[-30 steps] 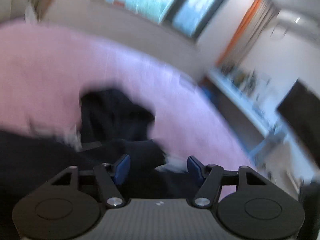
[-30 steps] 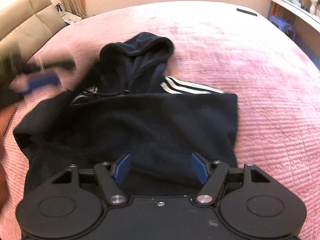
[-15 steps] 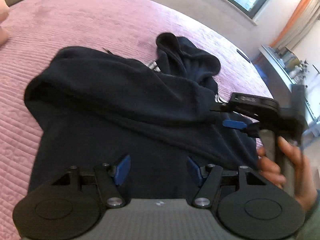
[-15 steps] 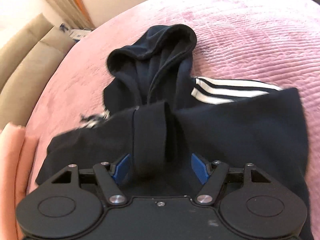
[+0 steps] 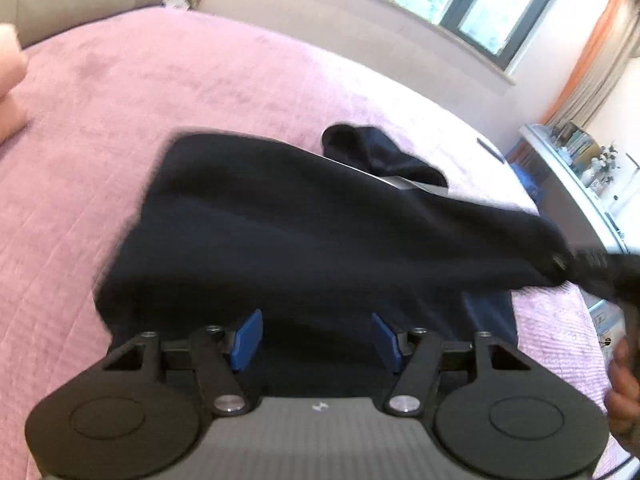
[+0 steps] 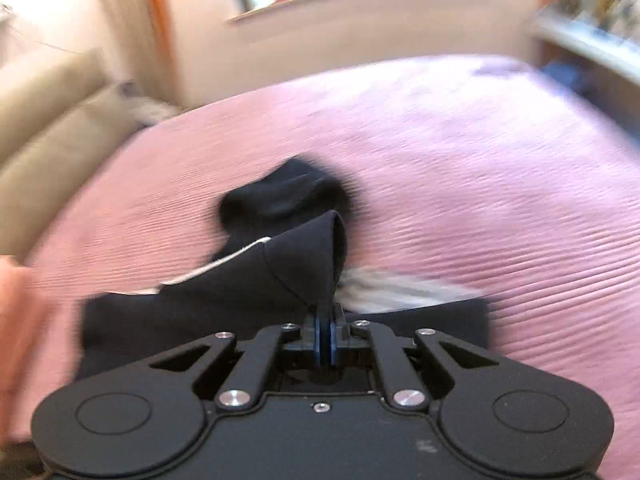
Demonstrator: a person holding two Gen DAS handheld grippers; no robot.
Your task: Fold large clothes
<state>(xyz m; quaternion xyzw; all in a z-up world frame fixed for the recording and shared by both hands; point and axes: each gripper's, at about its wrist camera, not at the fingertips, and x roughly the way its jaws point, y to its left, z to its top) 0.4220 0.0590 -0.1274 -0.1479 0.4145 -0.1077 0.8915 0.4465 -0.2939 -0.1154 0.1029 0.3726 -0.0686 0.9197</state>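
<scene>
Hoodie [image 6: 248, 304] fold pinched by right fingers [image 6: 326, 344]; left fingers [image 5: 316, 340] closing, gripping nothing.

The hoodie [image 5: 320, 240] is showing as very dark navy, near black, across body and hood [image 6: 288, 196]. White and black stripes [image 6: 400, 288] are appearing on it toward the right edge of the bed, blurred. A thin white line [image 6: 224, 264] is running along one seam. The bedspread [image 5: 160, 100] is presenting as pink to lilac, with fine ribbed quilting lines. The left gripper [image 5: 316, 340] is displaying black arms, blue pads and a grey ribbed body. The right gripper [image 6: 325, 338] is displaying black arms and blue pads. A peach fabric item [image 5: 10, 80] is sitting at the bed's left edge. The headboard [image 6: 48, 120] is reading beige. Curtains [image 5: 592, 52] are showing orange and grey.
</scene>
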